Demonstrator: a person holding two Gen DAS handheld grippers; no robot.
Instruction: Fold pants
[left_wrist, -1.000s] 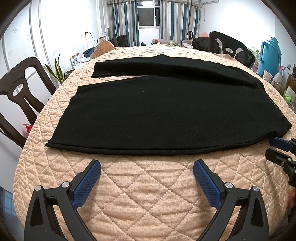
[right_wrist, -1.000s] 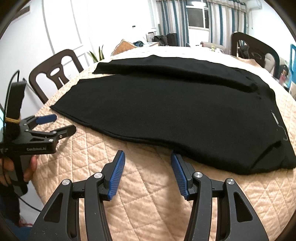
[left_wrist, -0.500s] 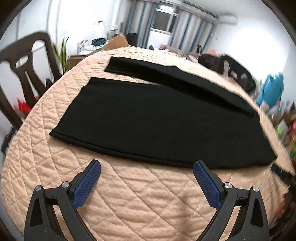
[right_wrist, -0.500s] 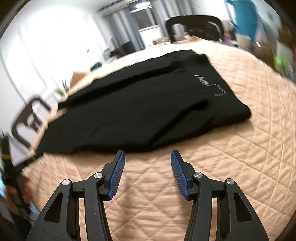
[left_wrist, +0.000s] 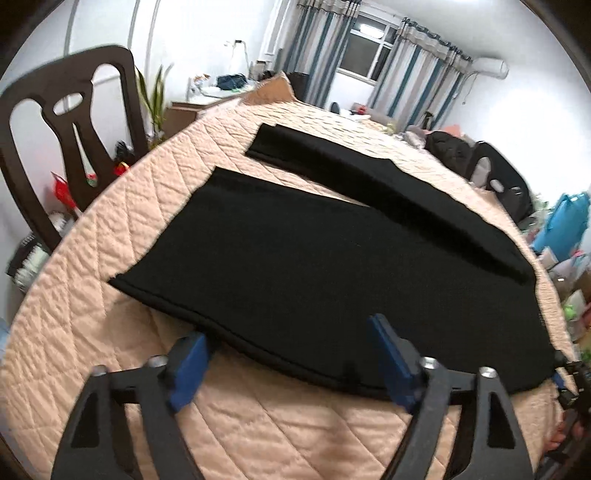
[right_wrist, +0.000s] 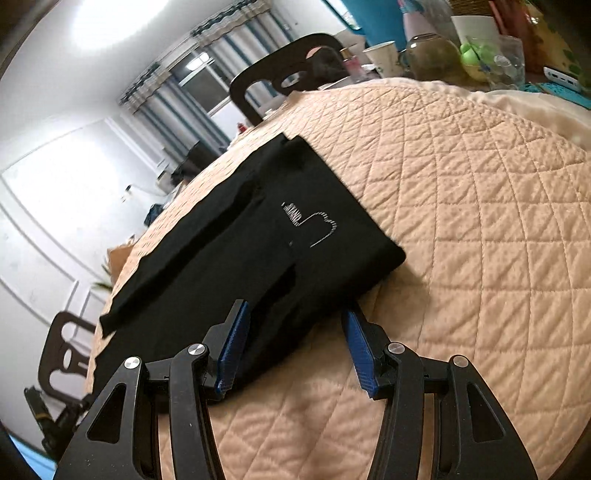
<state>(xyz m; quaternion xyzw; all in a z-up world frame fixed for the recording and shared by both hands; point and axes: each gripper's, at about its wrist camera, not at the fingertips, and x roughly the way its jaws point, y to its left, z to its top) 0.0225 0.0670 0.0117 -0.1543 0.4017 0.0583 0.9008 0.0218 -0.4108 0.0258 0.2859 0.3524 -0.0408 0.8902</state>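
Observation:
Black pants (left_wrist: 325, 258) lie flat on a peach quilted table cover (left_wrist: 122, 236), legs spread apart toward the far left. My left gripper (left_wrist: 291, 363) is open, low over the near edge of the near leg, which lies between its blue pads. My right gripper (right_wrist: 295, 354) is open at the near waist end of the pants (right_wrist: 258, 254), where a white logo (right_wrist: 314, 225) shows. The fabric edge lies between its fingers. The right gripper shows at the left wrist view's right edge (left_wrist: 569, 384).
Dark wooden chairs stand at the table's left (left_wrist: 70, 122) and far side (right_wrist: 280, 81). Cups, jars and a blue jug (right_wrist: 380, 22) crowd a side table at the right. The quilted cover (right_wrist: 480, 221) lies bare to the right of the waist.
Both grippers have moved forward and down to the pants' near edge. The right gripper swung to the waist end; the left now straddles the leg's edge.

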